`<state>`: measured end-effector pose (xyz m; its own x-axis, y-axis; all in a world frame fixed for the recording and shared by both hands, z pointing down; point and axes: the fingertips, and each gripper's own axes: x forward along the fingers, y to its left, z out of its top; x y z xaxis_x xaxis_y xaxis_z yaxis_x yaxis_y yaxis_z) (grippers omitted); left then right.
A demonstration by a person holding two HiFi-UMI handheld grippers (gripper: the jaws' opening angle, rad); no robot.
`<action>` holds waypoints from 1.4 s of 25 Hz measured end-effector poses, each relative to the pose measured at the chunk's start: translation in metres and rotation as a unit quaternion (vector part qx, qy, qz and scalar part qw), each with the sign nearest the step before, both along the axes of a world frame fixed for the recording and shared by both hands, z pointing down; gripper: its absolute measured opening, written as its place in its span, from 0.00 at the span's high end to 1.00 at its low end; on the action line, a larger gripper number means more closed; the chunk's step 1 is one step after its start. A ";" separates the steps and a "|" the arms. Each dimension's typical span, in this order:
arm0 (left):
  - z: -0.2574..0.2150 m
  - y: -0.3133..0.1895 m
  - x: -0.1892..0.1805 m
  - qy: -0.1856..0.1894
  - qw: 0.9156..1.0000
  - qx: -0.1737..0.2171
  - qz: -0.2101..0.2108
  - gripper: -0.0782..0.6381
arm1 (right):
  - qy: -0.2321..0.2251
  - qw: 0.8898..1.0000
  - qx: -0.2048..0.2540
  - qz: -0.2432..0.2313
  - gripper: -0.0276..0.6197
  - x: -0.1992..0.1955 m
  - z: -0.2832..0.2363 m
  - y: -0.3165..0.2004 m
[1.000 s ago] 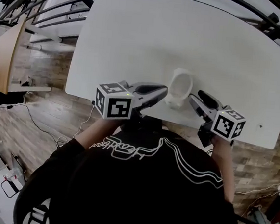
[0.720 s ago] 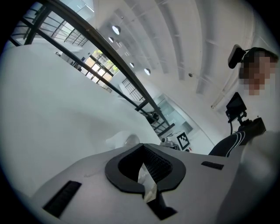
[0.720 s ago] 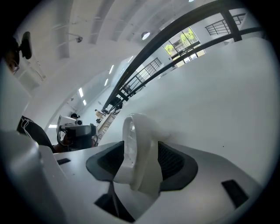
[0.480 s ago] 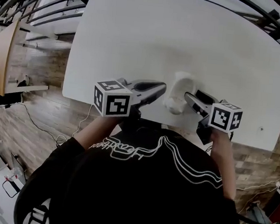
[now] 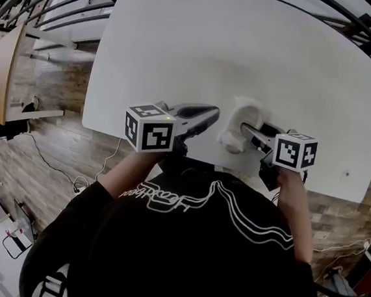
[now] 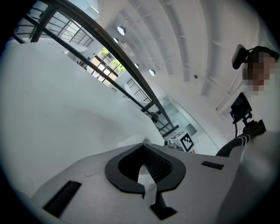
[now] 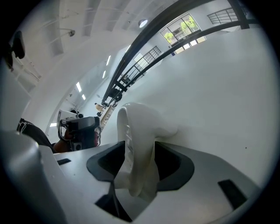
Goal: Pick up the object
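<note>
A white, rounded object with a ring-like rim [image 5: 245, 109] sits near the front edge of the white table [image 5: 247, 46]. My right gripper [image 5: 246, 129] reaches into it from the near side. In the right gripper view the object [image 7: 135, 131] fills the gap of the right gripper [image 7: 135, 175], with both dark pads against it. My left gripper [image 5: 211, 114] hovers just left of the object, shut and holding nothing. In the left gripper view the left gripper [image 6: 146, 183] has its tips nearly together.
The table's front edge [image 5: 173, 143] runs just under both grippers, close to the person's body. Wooden floor [image 5: 47, 157] with a cable lies to the left, with a wooden desk [image 5: 0, 74] beyond it. Dark railings [image 5: 49, 1] cross the far left.
My right gripper moved left and forward onto the white object and closed on it. The left gripper stayed almost where it was.
</note>
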<state>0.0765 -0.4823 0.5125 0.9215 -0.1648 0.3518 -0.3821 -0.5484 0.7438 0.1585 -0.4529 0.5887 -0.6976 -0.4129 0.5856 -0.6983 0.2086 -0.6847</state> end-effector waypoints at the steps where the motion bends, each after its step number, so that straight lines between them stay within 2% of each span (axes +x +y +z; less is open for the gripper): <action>1: 0.000 0.000 0.000 -0.001 1.000 -0.001 -0.002 0.88 | 0.001 1.000 -0.002 0.001 0.66 0.000 0.000 0.000; 16: 0.001 0.010 -0.006 -0.002 1.000 0.000 -0.016 0.88 | -0.016 1.000 -0.004 0.009 0.69 -0.001 -0.003 -0.001; 29: -0.001 0.027 -0.018 -0.003 0.999 0.006 -0.037 0.88 | -0.030 0.999 0.029 0.034 0.75 -0.002 -0.015 -0.002; 35: -0.004 0.047 -0.020 -0.006 0.999 0.011 -0.040 0.88 | -0.022 0.998 0.045 0.047 0.75 0.002 -0.022 0.011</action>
